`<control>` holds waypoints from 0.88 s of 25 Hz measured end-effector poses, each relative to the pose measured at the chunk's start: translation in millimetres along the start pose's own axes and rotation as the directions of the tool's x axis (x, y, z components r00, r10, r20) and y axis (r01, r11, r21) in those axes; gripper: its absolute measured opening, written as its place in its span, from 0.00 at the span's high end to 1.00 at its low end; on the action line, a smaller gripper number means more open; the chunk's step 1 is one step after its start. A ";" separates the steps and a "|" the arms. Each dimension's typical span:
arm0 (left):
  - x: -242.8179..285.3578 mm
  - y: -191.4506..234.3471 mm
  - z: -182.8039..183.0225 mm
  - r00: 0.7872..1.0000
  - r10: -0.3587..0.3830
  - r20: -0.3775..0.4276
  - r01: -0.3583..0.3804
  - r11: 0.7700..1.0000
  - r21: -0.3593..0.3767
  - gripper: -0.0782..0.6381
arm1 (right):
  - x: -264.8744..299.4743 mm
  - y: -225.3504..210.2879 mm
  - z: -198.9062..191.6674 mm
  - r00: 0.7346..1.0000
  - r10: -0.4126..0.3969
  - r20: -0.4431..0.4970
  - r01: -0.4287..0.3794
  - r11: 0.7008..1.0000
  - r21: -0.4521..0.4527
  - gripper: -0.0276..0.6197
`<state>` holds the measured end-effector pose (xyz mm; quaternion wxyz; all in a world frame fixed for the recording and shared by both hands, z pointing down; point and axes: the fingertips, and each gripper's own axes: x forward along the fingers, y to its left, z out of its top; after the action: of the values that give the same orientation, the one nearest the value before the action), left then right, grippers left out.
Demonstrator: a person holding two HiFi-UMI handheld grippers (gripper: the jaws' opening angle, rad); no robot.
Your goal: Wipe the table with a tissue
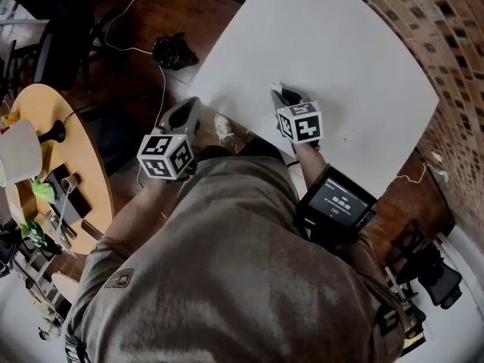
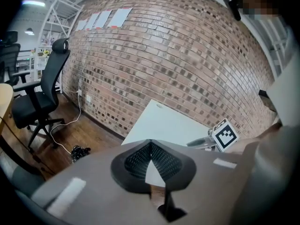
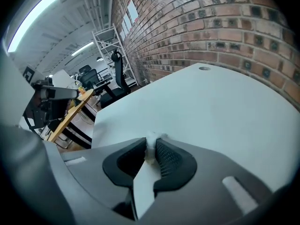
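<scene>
The right gripper is pinching a small white tissue at its jaw tips, the wad sitting low at the table's near edge. The unwiped surface is stretching ahead toward the brick wall. The left gripper, jaws pressed together and empty, is hovering off the table's edge, farther from the work.

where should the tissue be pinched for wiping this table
Probably across its bunched middle, coming from above, as the right tool has it: the tips are shut on the tissue, and a little white wad pokes past them toward the table. That bulge would be the wiping face.
</scene>
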<state>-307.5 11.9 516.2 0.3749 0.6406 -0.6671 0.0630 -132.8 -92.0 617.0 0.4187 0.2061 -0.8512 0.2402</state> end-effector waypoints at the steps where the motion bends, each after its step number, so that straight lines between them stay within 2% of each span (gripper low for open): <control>1: 1.1 -0.6 -0.4 1.000 -0.002 -0.001 0.002 1.000 0.000 0.89 | -1.4 -5.0 -0.6 1.000 -0.010 0.002 0.010 1.000 0.008 0.84; 11: 7.6 -0.4 -0.9 1.000 -0.012 0.004 0.012 1.000 -0.006 0.89 | -9.4 -32.9 -7.7 0.997 -0.074 0.001 0.074 0.996 0.054 0.84; 22: 5.7 2.3 -6.9 1.000 -0.014 0.006 0.014 0.999 -0.028 0.89 | -6.5 -8.7 -16.9 0.999 -0.043 -0.021 0.044 0.999 0.030 0.84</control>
<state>-306.2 11.6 525.4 0.3824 0.6401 -0.6646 0.0489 -114.1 -88.1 622.8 0.4293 0.2283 -0.8385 0.2459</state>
